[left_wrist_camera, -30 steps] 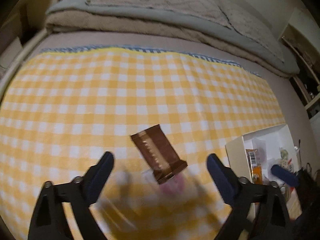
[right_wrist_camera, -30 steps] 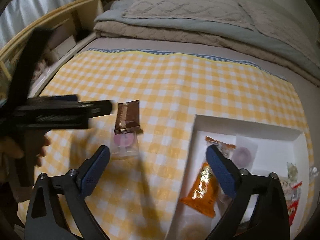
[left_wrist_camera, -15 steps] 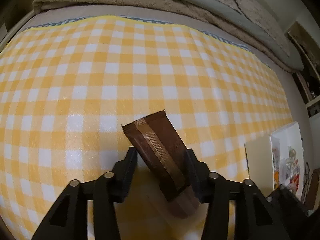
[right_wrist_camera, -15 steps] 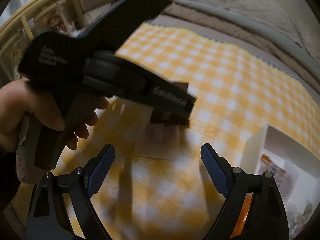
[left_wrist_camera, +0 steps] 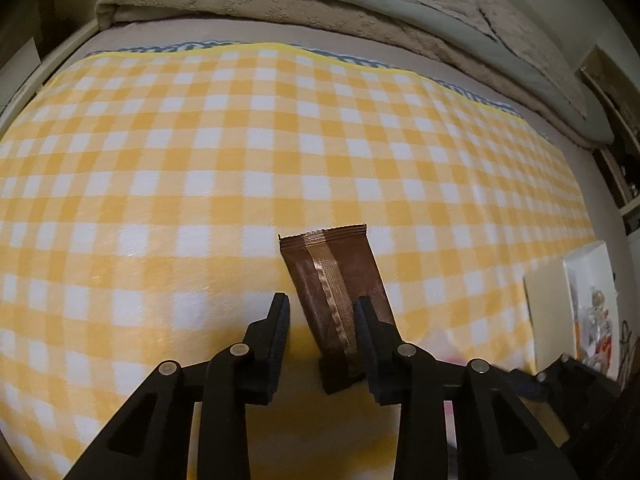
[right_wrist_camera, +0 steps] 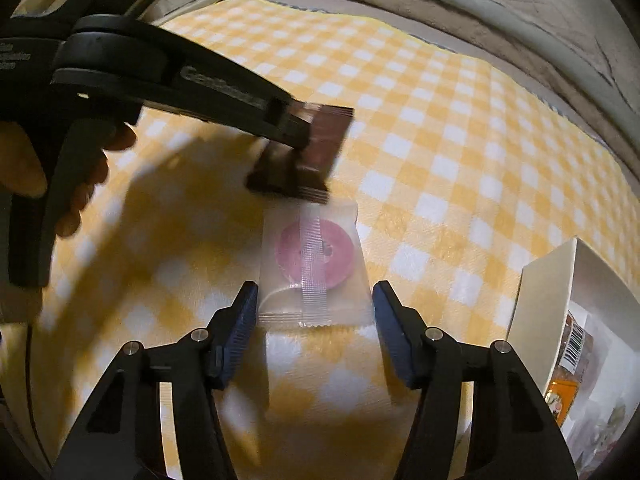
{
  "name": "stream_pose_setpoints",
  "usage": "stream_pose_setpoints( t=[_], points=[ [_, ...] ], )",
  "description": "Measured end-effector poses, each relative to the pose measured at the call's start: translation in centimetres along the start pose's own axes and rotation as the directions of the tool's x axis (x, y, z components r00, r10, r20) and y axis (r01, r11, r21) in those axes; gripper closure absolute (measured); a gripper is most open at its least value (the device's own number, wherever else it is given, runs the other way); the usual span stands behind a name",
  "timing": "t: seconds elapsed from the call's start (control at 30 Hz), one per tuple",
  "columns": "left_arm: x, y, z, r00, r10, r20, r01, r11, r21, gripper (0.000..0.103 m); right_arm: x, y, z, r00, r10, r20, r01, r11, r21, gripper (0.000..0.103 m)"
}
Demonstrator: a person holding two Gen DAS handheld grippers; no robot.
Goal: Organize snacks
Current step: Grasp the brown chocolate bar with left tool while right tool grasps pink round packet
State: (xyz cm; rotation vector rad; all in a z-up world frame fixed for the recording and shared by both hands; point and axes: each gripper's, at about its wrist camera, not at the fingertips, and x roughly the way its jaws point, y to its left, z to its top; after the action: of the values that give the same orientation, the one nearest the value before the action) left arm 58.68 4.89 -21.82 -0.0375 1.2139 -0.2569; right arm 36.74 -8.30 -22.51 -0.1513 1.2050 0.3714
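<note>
Beside white box (right_wrist_camera: 536, 304): right gripper (right_wrist_camera: 312, 312) jaws closing around clear packet (right_wrist_camera: 312, 264)

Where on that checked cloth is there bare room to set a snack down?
The yellow checked cloth lies bare from the brown wrapper back to the folded blankets. It is crowded near the camera: the left tongs grip that wrapper, the right tongs are closing around the clear packet, and the white box is partly filled.
</note>
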Motion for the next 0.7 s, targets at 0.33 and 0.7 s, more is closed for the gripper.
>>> stream_pose_setpoints(
  t=[0.33,0.7],
  points=[
    [-3.4,0.1,-4.5,0.996,0.071,-0.045,-0.063,0.985,0.162,0.072,-1.1,-0.9,-0.8,0.993,0.078,-0.086,-0.066,0.990,0.128,0.043],
    [-6.8,-0.1,-4.0,0.994,-0.106,0.035,0.106,0.994,0.002,0.021,-0.9,1.0,0.9,0.998,0.055,-0.040,-0.053,0.997,0.053,0.023]
  ],
)
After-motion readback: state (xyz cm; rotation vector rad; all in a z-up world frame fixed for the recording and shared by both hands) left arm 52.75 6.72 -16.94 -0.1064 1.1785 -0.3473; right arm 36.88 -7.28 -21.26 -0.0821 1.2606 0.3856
